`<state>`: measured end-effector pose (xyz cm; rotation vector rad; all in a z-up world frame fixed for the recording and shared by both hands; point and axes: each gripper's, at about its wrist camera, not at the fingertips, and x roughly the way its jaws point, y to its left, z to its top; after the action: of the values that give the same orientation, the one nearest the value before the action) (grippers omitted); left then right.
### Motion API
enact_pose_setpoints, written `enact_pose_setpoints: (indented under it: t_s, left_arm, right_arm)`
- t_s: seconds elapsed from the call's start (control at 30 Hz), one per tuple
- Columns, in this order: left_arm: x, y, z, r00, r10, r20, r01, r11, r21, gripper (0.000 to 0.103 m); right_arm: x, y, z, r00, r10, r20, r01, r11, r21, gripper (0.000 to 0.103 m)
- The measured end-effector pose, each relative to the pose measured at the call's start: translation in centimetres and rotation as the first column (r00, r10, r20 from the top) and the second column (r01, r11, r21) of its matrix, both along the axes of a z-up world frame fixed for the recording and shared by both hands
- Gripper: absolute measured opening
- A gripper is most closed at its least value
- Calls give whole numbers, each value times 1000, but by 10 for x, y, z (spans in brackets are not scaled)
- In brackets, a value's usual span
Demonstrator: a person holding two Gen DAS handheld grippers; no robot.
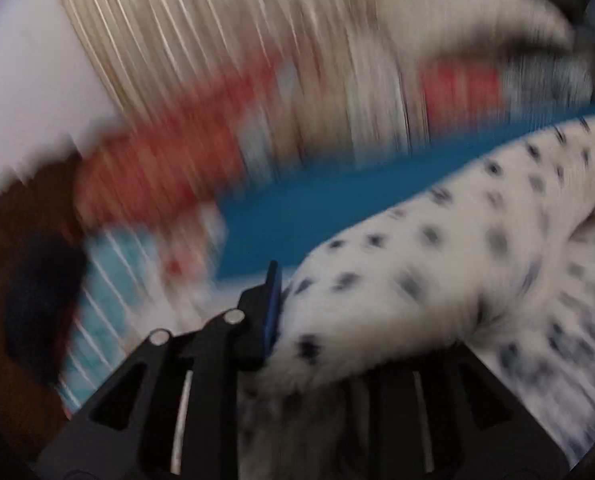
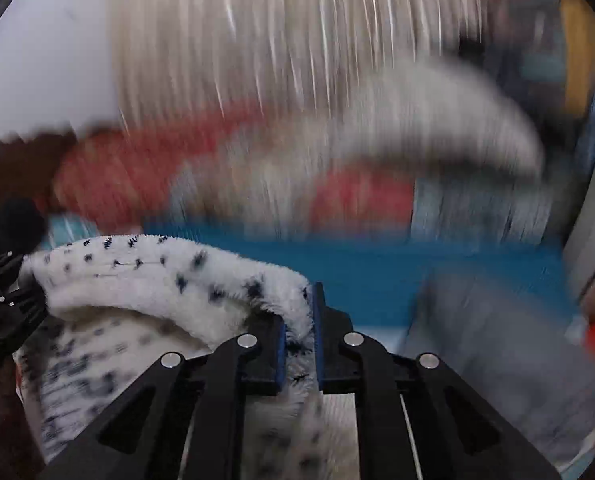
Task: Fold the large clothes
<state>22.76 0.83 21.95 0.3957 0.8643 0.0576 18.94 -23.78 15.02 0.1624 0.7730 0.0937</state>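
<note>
**Mid-carry, fleece pinched at both ends, both views smeared**

Currently holding the spotted fleece garment (image 1: pixel 437 248) in both grippers.

Left wrist view, left to right: blurred pile of red and brown clothes (image 1: pixel 153 168) at left and centre, blue surface (image 1: pixel 297 216) across the middle, fleece filling the right and lower right. My left gripper (image 1: pixel 293 340) sits at lower centre. Only its left finger (image 1: pixel 271 312) shows; fleece covers the other one. Cloth presses against the blue pad, so I judge it clamped on the fleece.

Right wrist view, left to right: the left gripper's black frame (image 2: pixel 13 304) at the left edge, then the fleece (image 2: pixel 169 280) arching from there to my right gripper (image 2: pixel 299 332) at lower centre. Both pads are narrow, with a thin bunch of pile squeezed between them. Grey cloth (image 2: pixel 497 360) lies at lower right.

Risks, as I judge them:
- Right grip holds only the edge; plush pile is slippery, so a quick swing could pull it free.
- Slack hanging between the grippers could snag the pile beyond and drag it.
- Heavy blur hides where the edges line up, so the fold could go crooked.
</note>
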Motion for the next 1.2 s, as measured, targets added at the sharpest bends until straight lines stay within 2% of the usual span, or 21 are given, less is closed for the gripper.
enact_pose_setpoints:
  t_s: [0.03,0.13,0.2,0.27,0.33,0.4,0.5,0.57,0.67,0.7,0.73,0.77,0.83,0.87,0.9,0.93,0.97,1.0,1.1,1.17,1.2]
  left_arm:
    - [1,7,-38,996,18,-84,-20,999,-26,22]
    - [-15,19,-106,983,16,-181,-24,999,-44,22]
    - [-31,20,-121,982,-3,-191,-7,999,-52,23]
    - [-43,26,-122,986,-40,-164,28,997,-74,22]
    - [-57,38,-104,991,-74,-109,62,992,-108,26]
    - [-58,48,-86,993,-83,-87,71,988,-138,38]
    - [-70,58,-66,995,-64,-71,45,968,-245,46]
    - [-71,71,-58,993,-49,-111,8,938,-346,46]
    - [-81,98,-38,995,-23,-94,-30,852,-522,46]
    - [-89,103,-30,998,-33,-59,-6,827,-563,46]
    - [-98,100,-24,998,-57,-34,27,815,-579,46]
    - [-104,96,-21,996,-83,-19,57,814,-577,46]
    - [-114,81,-22,988,-153,-13,120,824,-554,46]
    - [-118,71,-25,983,-185,-15,149,836,-528,46]
    - [-121,61,-29,978,-205,-18,169,850,-498,46]
    - [-123,53,-33,976,-218,-23,182,862,-474,46]
    - [-125,40,-43,969,-244,-41,199,866,-458,46]
    - [-125,35,-51,962,-265,-59,210,864,-458,46]
    - [-124,22,-82,952,-279,-127,212,899,-384,46]
    - [-121,13,-106,938,-286,-198,207,916,-343,46]
    - [-119,10,-120,921,-299,-248,207,918,-338,46]
  right_arm:
    - [0,-3,-41,996,22,-91,-12,995,103,106]
    - [-21,-18,-116,967,98,-234,-6,930,367,105]
    - [-45,-30,-129,967,104,-233,14,890,456,103]
    - [-68,-42,-123,977,98,-190,8,870,493,93]
    - [-96,-45,-113,984,74,-163,5,898,440,73]
    - [-111,-43,-110,984,83,-155,-18,925,379,67]
    - [-142,-38,-103,982,133,-132,-85,944,317,65]
    - [-162,-37,-109,971,187,-148,-136,944,300,65]
    - [-182,-31,-123,951,222,-215,-151,940,306,65]
    - [-185,-29,-129,946,215,-245,-140,947,288,67]
    - [-184,-29,-128,947,204,-248,-133,952,277,96]
    - [-182,-34,-123,953,186,-238,-124,959,254,108]
    - [-165,-65,-87,989,17,-145,-2,995,100,108]
    - [-159,-81,-75,992,-71,-105,73,997,15,108]
    - [-146,-97,-58,979,-198,-39,189,967,-173,108]
    - [-137,-102,-52,966,-259,9,251,924,-289,107]
    - [-124,-112,-48,953,-300,46,293,873,-390,105]
    - [-113,-118,-49,951,-308,20,288,861,-419,102]
    - [-105,-128,-48,938,-343,-41,313,895,-318,100]
    - [-116,-127,-39,944,-330,5,324,925,-197,98]
    - [-124,-129,-34,945,-327,27,328,941,-81,94]
